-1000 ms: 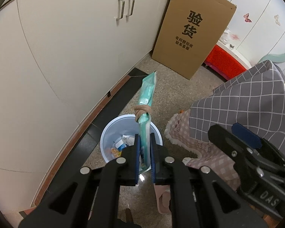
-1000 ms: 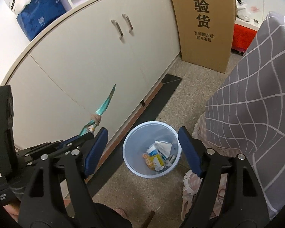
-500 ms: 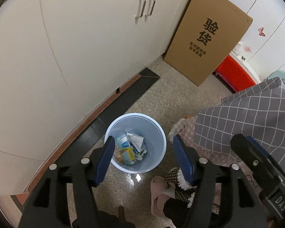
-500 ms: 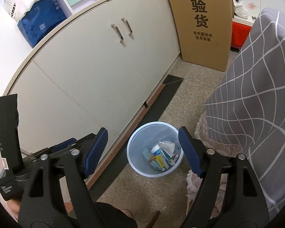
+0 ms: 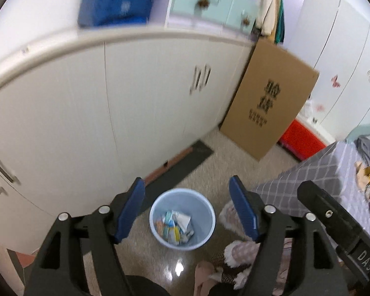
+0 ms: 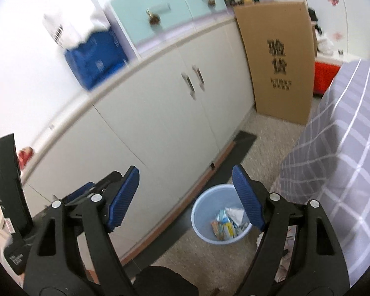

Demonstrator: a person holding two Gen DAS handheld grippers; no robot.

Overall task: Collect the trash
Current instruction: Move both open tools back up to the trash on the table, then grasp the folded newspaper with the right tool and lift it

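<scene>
Cream cabinet doors [image 5: 145, 103] run along the far side of a speckled floor [image 5: 224, 153], with a tall cardboard box [image 5: 268, 103] leaning upright against them and a grey checked cloth [image 6: 338, 162] draped over furniture at the right edge. On the floor, just beside the cabinet plinth, stands a pale blue wastebasket [image 5: 204, 236], upright with its round mouth facing straight up, which is why both cameras look down into it. Inside lies the collected trash [image 5: 175, 227], a loose heap of crumpled wrappers and small packets in white, teal and orange; the pieces lie at mixed angles, so no single long axis can be read from the pile, and the teal packet among them cannot be picked out clearly enough to say which way it points. The left gripper [image 5: 186, 213] hangs above the basket with its fingers spread wide, having just been opening, and nothing sits between them; the bin shows in the gap below. The right gripper [image 6: 185, 204] is likewise held wide and empty, its right finger overlapping the bin's rim in the right wrist view, though it looks well above it rather than touching. Both point downward at a slant toward the bin, which suits a drop already made. Judging from this, the next piece would have to be found elsewhere, perhaps on the cloth-covered surface, where a few small items [image 5: 367, 180] lie.
</scene>
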